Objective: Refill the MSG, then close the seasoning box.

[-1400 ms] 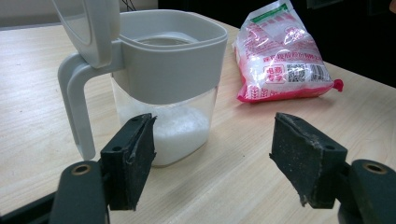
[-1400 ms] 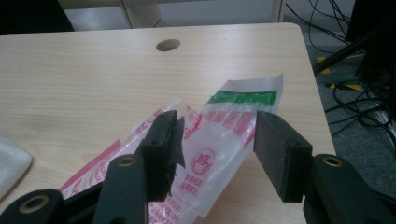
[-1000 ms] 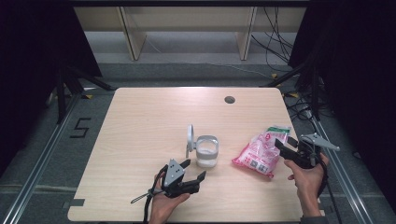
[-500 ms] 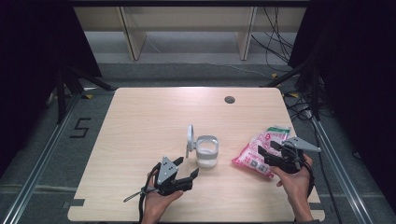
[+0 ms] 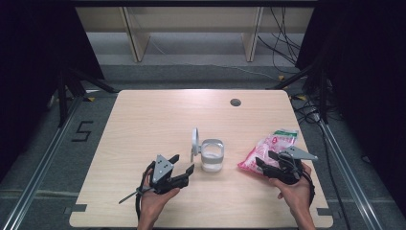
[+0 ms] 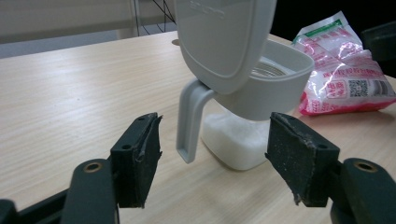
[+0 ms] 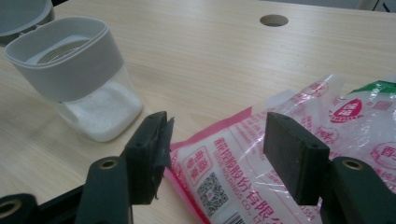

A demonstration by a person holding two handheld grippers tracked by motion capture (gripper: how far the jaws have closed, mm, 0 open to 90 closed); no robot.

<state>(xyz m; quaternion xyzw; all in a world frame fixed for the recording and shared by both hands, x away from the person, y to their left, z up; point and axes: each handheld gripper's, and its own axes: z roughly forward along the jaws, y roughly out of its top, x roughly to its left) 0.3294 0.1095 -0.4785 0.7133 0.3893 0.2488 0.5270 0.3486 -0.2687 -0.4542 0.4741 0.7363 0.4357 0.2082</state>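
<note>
Right gripper [image 7: 212, 154] straddles the bag [image 5: 268, 152] on the counter [image 5: 143, 120], apparently not yet pinching. Left gripper [image 6: 212, 161], open and just narrowing, faces the jar [image 6: 243, 140] (lid up); next, lift the bag to pour.

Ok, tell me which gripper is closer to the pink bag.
Right. The right gripper is at the pink bag, open jaws either side of its near corner. The left gripper is across the table, by the jar.
</note>
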